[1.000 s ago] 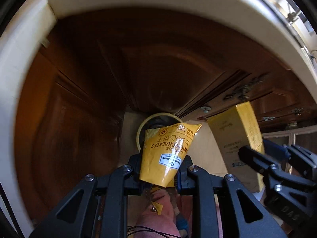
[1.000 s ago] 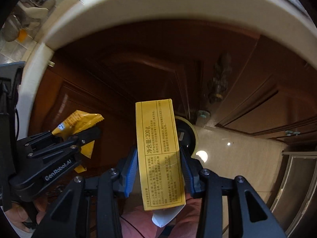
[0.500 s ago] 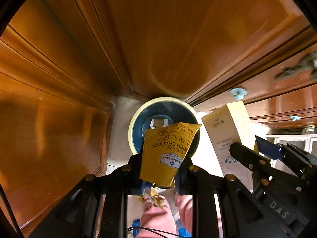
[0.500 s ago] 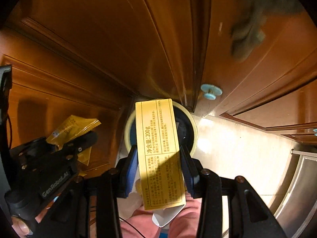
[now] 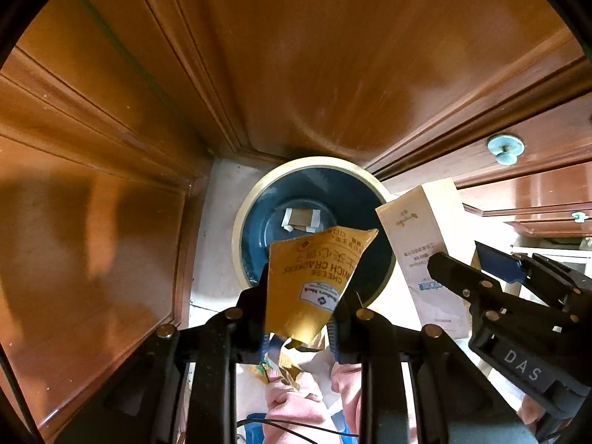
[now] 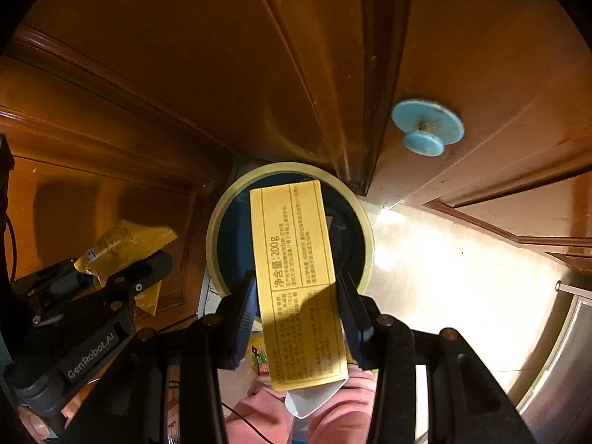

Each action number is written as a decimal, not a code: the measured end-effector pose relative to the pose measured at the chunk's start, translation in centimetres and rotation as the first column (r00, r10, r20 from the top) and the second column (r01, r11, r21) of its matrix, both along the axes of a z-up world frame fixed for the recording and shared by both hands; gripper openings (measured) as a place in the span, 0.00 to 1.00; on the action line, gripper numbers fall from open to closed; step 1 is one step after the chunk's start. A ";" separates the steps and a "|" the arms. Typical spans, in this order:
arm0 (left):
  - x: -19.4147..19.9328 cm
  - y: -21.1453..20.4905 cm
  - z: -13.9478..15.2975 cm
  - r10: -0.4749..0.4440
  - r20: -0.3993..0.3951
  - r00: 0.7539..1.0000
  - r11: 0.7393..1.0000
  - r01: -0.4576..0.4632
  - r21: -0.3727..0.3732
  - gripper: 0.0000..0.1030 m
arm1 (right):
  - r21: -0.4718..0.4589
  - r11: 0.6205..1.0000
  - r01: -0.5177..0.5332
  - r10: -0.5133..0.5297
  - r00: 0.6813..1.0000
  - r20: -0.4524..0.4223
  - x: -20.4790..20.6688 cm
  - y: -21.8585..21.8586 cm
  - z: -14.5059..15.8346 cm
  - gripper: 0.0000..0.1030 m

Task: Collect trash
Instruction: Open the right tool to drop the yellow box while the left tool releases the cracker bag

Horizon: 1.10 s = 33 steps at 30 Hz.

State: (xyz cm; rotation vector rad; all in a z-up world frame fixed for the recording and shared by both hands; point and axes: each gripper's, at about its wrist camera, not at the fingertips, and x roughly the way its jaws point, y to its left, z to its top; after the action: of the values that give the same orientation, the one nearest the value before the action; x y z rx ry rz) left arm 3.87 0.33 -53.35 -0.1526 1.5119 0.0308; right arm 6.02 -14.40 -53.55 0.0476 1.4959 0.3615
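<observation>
My left gripper (image 5: 299,296) is shut on a yellow cheese cracker wrapper (image 5: 310,281) and holds it over a round blue trash bin with a cream rim (image 5: 255,199). My right gripper (image 6: 296,296) is shut on a long yellow carton (image 6: 296,266) and holds it over the same bin (image 6: 214,222). The bin stands on the floor in a corner of brown wooden cabinets. A small piece of trash (image 5: 300,218) lies on the bin's bottom. The carton (image 5: 425,244) and right gripper (image 5: 477,270) show at the right of the left wrist view. The wrapper (image 6: 125,244) and left gripper (image 6: 111,277) show at the left of the right wrist view.
Wooden cabinet doors (image 5: 296,55) rise right behind and to the left of the bin. A pale blue knob (image 6: 425,129) sticks out of a door at the right. Light tiled floor (image 6: 444,266) lies right of the bin. A metal edge (image 6: 555,333) curves at far right.
Both grippers have come down and forward towards the bin with their loads. The white counter edge has left the view and the bin looks much larger and closer.
</observation>
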 end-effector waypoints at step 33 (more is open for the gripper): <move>-0.3 0.6 3.2 0.018 0.043 0.999 0.999 -0.015 -0.052 0.62 | -0.017 1.000 0.009 -0.009 0.999 0.054 -0.5 -0.8 1.3 0.46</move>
State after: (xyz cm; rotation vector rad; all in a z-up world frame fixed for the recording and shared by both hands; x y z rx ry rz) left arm 3.60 0.90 -50.16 -0.2064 1.4683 0.0013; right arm 5.53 -15.16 -52.28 0.0307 1.4453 0.3401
